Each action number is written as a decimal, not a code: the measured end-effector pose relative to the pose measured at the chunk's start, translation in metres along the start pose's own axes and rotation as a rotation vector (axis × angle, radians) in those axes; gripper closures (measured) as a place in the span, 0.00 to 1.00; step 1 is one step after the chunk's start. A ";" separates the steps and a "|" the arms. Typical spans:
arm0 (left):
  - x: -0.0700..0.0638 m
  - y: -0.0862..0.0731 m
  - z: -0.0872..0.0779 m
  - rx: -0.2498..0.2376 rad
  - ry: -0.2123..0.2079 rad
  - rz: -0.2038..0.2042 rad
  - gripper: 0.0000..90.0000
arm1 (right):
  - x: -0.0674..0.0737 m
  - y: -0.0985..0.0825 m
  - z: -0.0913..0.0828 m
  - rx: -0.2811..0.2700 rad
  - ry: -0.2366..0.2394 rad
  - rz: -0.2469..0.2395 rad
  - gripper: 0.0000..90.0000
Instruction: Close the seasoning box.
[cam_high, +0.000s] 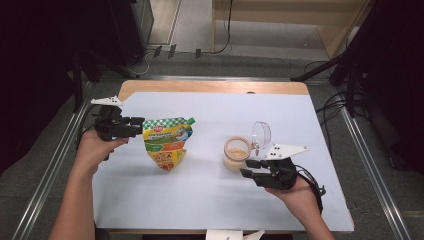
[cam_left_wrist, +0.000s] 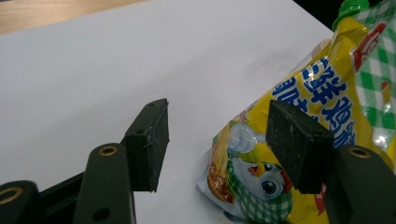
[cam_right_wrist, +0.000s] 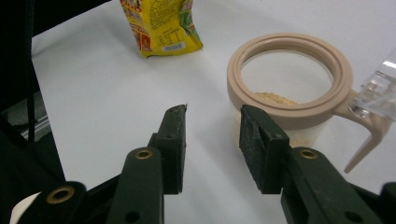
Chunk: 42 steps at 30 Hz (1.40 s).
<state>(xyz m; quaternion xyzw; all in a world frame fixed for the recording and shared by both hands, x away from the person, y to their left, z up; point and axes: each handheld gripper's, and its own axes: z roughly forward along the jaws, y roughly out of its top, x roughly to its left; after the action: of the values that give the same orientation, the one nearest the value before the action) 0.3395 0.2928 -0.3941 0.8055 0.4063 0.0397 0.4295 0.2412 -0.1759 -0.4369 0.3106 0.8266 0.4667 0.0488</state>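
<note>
A yellow and green spouted pouch (cam_high: 166, 142) stands on the white table cover (cam_high: 220, 205) at the left, its green cap (cam_high: 190, 120) at the top right corner. My left gripper (cam_high: 135, 124) is level with the pouch's upper left edge. In the left gripper view its jaws (cam_left_wrist: 219, 116) stand open, with the pouch (cam_left_wrist: 327, 88) just beyond the right jaw. A beige-rimmed jar (cam_high: 236, 152) with tan powder stands at the right, its clear lid (cam_high: 261, 134) flipped up. My right gripper (cam_high: 248, 168) sits just in front of the jar (cam_right_wrist: 285, 112), open (cam_right_wrist: 213, 114) with nothing between the pads.
The white cover leaves a strip of wooden tabletop (cam_high: 215, 87) bare at the far edge. Metal rails (cam_high: 365, 150) run along both sides of the table. Cables lie on the floor to the right. The pouch (cam_right_wrist: 159, 23) is far from the right gripper.
</note>
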 end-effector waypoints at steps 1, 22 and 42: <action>0.000 0.000 0.001 0.006 0.001 -0.001 0.45 | -0.002 0.000 -0.001 -0.004 -0.001 0.002 0.72; -0.004 0.002 0.006 0.003 -0.007 0.010 0.44 | -0.029 -0.006 -0.028 0.003 -0.091 0.071 1.00; -0.005 0.002 0.006 0.004 -0.007 0.011 0.43 | -0.052 -0.001 -0.028 -0.096 -0.222 0.167 1.00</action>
<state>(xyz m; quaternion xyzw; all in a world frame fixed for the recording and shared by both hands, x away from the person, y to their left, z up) 0.3401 0.2847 -0.3955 0.8088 0.4005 0.0384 0.4290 0.2727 -0.2262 -0.4327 0.4255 0.7641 0.4709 0.1157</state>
